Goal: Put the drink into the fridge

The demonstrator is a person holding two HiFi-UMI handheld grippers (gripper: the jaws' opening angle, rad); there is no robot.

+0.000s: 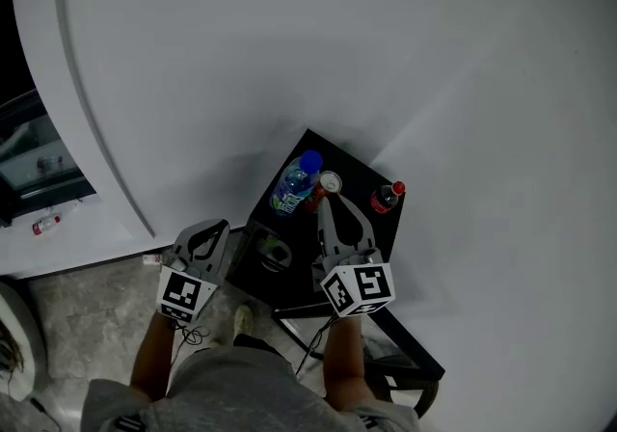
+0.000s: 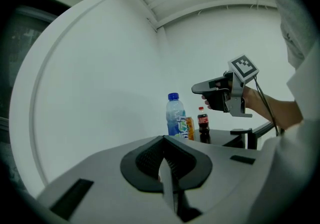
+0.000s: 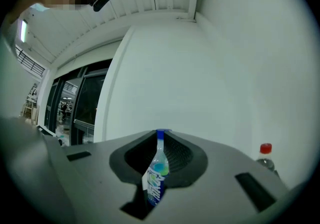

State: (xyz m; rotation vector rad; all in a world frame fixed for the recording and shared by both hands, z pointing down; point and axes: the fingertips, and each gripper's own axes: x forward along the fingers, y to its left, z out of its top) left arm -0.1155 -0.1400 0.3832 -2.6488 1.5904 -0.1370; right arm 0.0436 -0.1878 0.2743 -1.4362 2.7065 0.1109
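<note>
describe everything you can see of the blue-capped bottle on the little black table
The blue-capped bottle is clear plastic with a blue screw cap and a blue-and-green label round its lower half. It stands upright at an edge of the small black table, an orange can close beside it; whether they touch is unclear. The right gripper hangs higher and off to one side, not touching it.

I can read no words, brands or numbers anywhere. The blue-capped bottle (image 2: 174,115) has a blue-and-green label, the red-capped bottle (image 2: 202,122) a red band and the can (image 2: 189,128) orange print, but all the lettering is too small to make out.
</note>
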